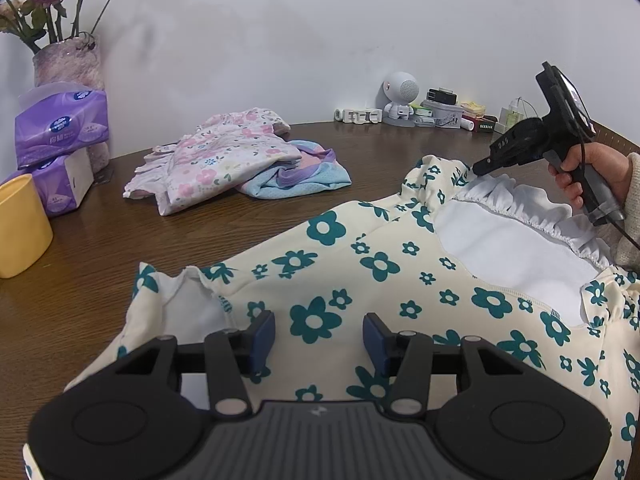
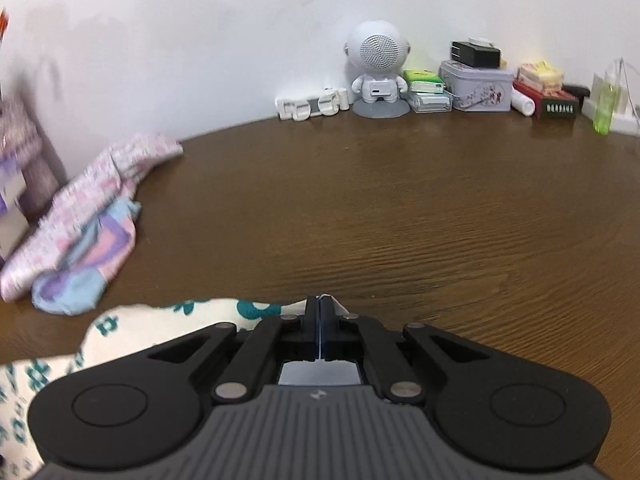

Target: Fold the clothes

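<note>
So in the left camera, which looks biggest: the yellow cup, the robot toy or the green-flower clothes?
1. Green-flower clothes, though nearest the camera.
2. Yellow cup.
3. Robot toy, far back by the wall, so it may only look smallest.

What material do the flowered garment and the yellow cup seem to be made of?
Flowered garment: soft knit cloth, cream with teal flowers; its white inside looks fleecy and matte, probably cotton or a blend. Yellow cup: smooth, opaque, with an even soft sheen, probably plastic, though glazed ceramic is possible.
</note>
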Action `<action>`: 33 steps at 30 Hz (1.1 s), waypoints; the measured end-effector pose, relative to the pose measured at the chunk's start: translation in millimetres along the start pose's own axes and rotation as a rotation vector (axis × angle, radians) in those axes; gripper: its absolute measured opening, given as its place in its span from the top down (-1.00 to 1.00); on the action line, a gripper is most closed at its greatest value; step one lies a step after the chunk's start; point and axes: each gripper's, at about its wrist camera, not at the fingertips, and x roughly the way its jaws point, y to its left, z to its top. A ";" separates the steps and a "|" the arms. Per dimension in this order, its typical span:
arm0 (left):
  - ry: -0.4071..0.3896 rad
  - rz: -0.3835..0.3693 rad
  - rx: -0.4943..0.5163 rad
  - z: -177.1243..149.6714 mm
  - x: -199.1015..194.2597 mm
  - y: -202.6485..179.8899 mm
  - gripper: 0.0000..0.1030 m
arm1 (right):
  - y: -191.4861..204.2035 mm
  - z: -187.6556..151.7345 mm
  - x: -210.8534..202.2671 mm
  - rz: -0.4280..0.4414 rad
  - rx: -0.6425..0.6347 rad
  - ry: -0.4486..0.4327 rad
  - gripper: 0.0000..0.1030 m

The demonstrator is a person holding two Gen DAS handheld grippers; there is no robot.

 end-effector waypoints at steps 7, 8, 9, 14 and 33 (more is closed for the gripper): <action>0.000 0.001 0.002 0.2 0.1 -0.7 0.08 | 11.2 -12.7 -9.3 -0.058 -0.102 -0.001 1.00; 0.000 0.002 0.002 0.3 0.1 -1.0 0.08 | 12.9 -14.4 -11.6 -0.064 -0.115 -0.003 1.00; 0.000 0.002 0.003 0.2 0.2 -1.1 0.08 | 14.0 -15.4 -16.6 -0.062 -0.123 -0.009 1.00; -0.001 0.003 0.007 0.2 0.3 -1.1 0.07 | 13.1 -16.3 -49.6 -0.035 -0.122 -0.070 1.00; -0.002 0.003 0.017 -0.2 0.7 -1.0 0.04 | 5.2 -43.6 -47.4 -0.090 -0.147 0.019 1.00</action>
